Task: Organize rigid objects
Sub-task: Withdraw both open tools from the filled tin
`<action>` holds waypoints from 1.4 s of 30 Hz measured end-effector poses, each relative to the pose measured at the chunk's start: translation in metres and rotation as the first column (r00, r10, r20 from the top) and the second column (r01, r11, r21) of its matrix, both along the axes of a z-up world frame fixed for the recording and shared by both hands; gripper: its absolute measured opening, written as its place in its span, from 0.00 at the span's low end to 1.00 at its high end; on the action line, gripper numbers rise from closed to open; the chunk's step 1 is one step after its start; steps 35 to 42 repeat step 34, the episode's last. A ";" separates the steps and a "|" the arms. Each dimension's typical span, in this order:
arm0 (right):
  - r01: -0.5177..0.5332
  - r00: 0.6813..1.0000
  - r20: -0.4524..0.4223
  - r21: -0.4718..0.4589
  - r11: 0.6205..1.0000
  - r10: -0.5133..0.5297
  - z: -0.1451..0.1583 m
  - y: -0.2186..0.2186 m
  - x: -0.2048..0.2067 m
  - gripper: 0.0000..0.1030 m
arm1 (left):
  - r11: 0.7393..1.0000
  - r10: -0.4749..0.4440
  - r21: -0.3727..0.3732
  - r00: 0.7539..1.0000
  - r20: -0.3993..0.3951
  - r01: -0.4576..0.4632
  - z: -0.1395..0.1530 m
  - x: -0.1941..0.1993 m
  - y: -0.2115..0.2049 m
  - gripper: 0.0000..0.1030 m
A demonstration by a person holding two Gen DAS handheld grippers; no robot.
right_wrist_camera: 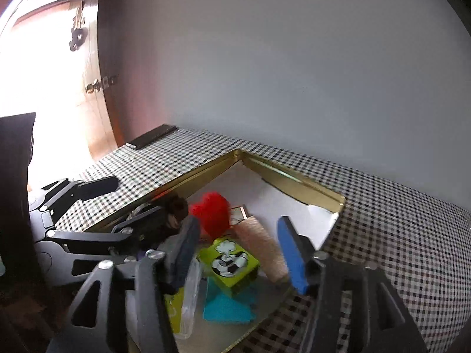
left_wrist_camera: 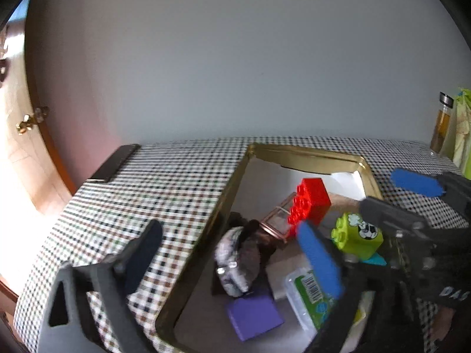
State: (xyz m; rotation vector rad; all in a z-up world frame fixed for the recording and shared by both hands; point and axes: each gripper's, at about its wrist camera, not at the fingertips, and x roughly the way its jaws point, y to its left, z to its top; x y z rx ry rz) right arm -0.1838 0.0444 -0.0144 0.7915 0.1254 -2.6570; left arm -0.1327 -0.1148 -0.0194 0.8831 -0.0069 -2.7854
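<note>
A gold tin box (left_wrist_camera: 309, 153) (right_wrist_camera: 294, 181) sits on the checked tablecloth and holds the objects. Inside lie a red brick (left_wrist_camera: 309, 203) (right_wrist_camera: 210, 214), a lime-green brick with a football print (left_wrist_camera: 357, 234) (right_wrist_camera: 231, 263) on a teal block (right_wrist_camera: 226, 309), a purple block (left_wrist_camera: 254, 314), a grey-white lumpy object (left_wrist_camera: 235, 261), a clear framed piece (left_wrist_camera: 276, 223) and a green-labelled plastic pack (left_wrist_camera: 309, 297). My left gripper (left_wrist_camera: 232, 253) is open and empty, straddling the tin's left wall. My right gripper (right_wrist_camera: 238, 253) (left_wrist_camera: 394, 194) is open above the green brick, not touching it.
A dark flat phone-like slab (left_wrist_camera: 113, 163) (right_wrist_camera: 153, 136) lies at the table's far left corner. A glass bottle of amber liquid (left_wrist_camera: 441, 123) and a green package stand at the far right. A wall runs behind; a wooden door is at left.
</note>
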 end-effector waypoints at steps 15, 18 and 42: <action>-0.017 0.992 -0.127 -0.021 1.000 0.015 0.021 0.014 0.064 0.84 | 1.000 -0.028 -0.010 0.995 -0.097 0.027 0.031 0.054 0.013 0.99; -0.027 0.990 -0.136 -0.031 0.999 0.023 0.023 0.016 0.070 0.84 | 1.000 -0.016 0.002 0.995 -0.096 0.016 0.031 0.055 0.009 0.99; -0.039 0.992 -0.125 -0.036 0.999 0.035 0.018 0.015 0.071 0.85 | 1.000 0.004 0.002 0.995 -0.103 -0.004 0.025 0.061 0.003 0.99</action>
